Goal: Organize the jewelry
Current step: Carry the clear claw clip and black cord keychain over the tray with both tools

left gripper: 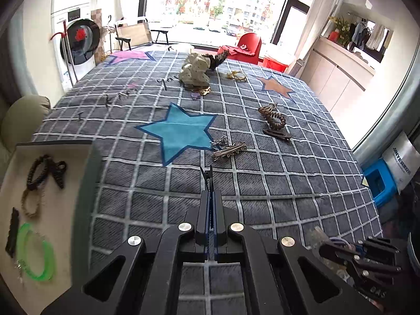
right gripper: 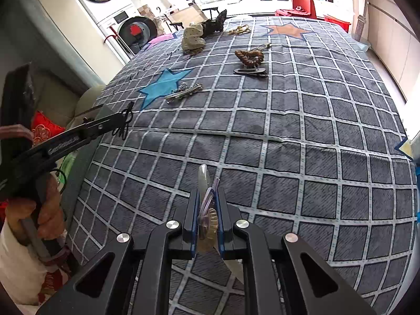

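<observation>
Holding, left gripper (left gripper: pixel 210 183): my jaws clamped on black clip (left gripper: pixel 207 177).
Right gripper (right gripper: pixel 207 197): jaws clamped on clear hair claw (right gripper: pixel 207 220).
Tray (left gripper: pixel 86 183): bracelets (left gripper: pixel 35 252) inside.

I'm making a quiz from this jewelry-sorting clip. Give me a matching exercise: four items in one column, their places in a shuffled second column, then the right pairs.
Items
1. green bangle
2. small black clip
3. translucent hair clip
4. silver barrette

Places
A. gripped in the right gripper
B. on the cloth by the blue star
C. inside the tray at left
D. gripped in the left gripper

Pairs: 1-C, 2-D, 3-A, 4-B
</observation>
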